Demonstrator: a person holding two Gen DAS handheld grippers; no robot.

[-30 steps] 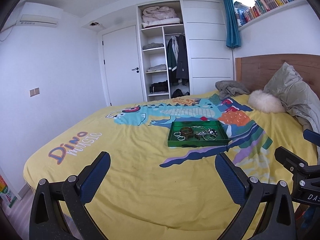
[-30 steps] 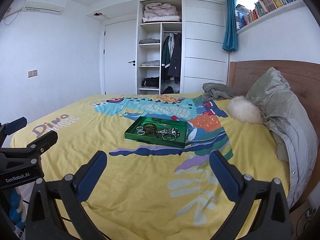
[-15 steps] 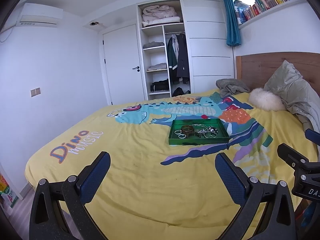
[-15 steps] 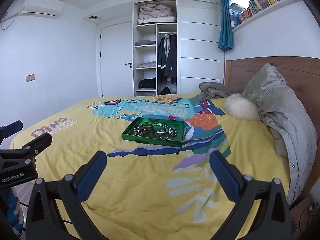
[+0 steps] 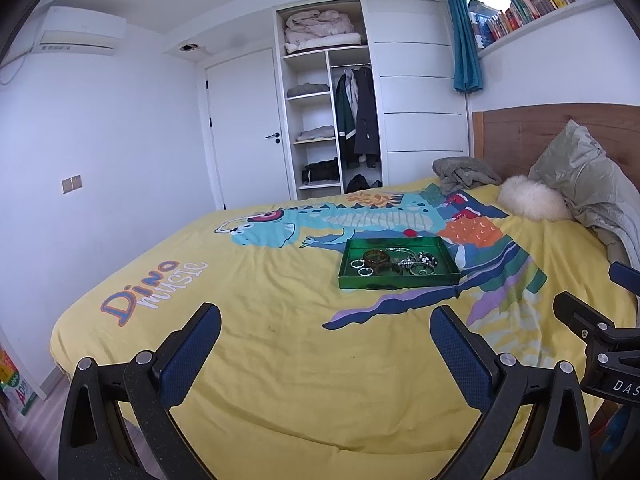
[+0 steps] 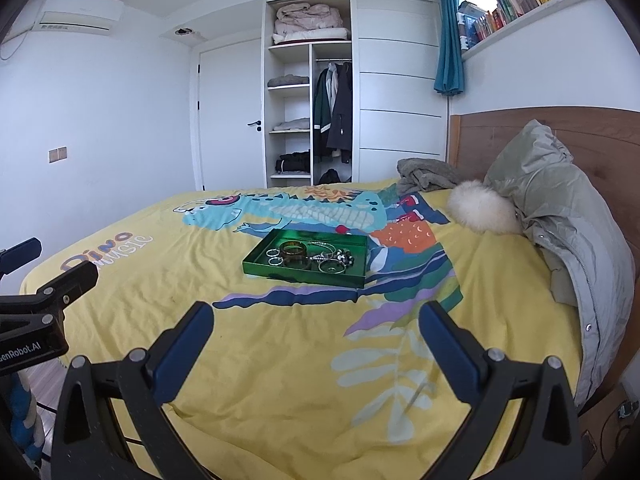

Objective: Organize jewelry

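From the left wrist view, the left gripper (image 5: 326,344) hangs over the near part of the bed (image 5: 248,344), its blue-padded fingers (image 5: 192,354) spread wide with nothing between them. Well ahead, a green tray (image 5: 396,281) sits on the yellow dinosaur bedspread, holding a brown bangle (image 5: 375,257), silver rings (image 5: 362,268) and what looks like a tangle of chains, too small to sort out. The right gripper's body shows at the right edge.

From the right wrist view, the right gripper (image 6: 316,338) is likewise wide open and empty above the bedspread. The tray (image 6: 296,274) lies ahead, left of a grey jacket (image 6: 560,216) and a white fluffy cushion (image 6: 482,210).
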